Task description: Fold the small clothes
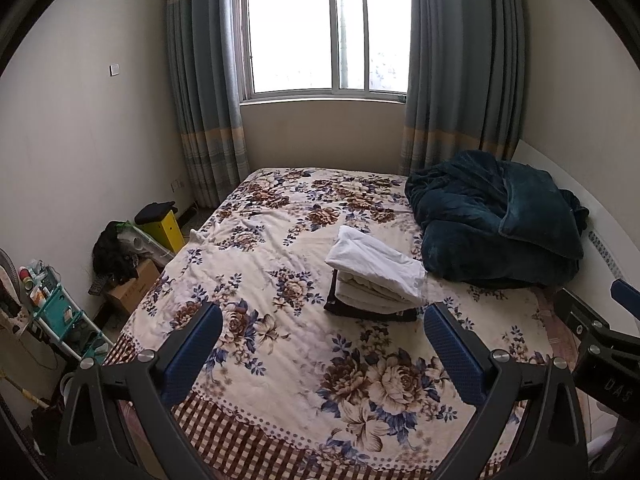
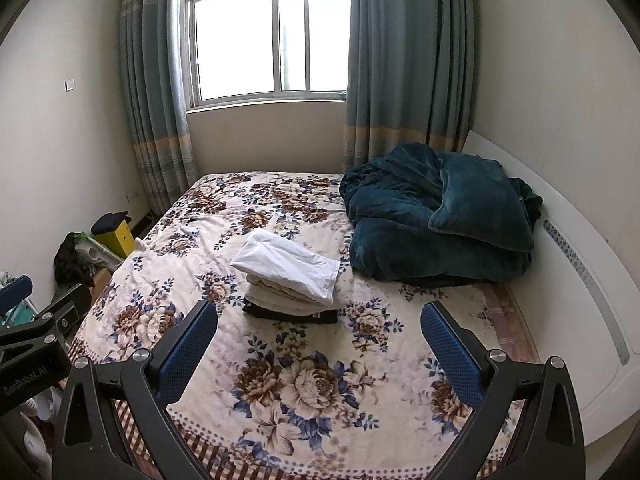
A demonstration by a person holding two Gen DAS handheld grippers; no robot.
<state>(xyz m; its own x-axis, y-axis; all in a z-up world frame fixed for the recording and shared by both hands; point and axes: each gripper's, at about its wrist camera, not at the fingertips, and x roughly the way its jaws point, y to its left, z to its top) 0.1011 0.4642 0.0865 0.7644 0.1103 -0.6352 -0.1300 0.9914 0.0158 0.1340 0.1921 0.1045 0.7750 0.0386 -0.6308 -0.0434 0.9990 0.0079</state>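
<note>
A stack of folded clothes (image 1: 374, 276) lies in the middle of the floral bedspread (image 1: 248, 264): a white piece on top, cream pieces under it, a black piece at the bottom. It also shows in the right wrist view (image 2: 290, 276). My left gripper (image 1: 322, 320) is open and empty, held above the near part of the bed, short of the stack. My right gripper (image 2: 318, 318) is open and empty too, beside the left one, with the stack ahead and slightly left. Each gripper shows at the edge of the other's view.
A dark teal blanket (image 1: 496, 228) is heaped at the far right of the bed by the white headboard (image 2: 576, 280). Left of the bed stand a yellow box (image 1: 162, 226), a cardboard box (image 1: 132, 286) and a teal shelf rack (image 1: 60, 316). A curtained window (image 1: 320, 36) is behind.
</note>
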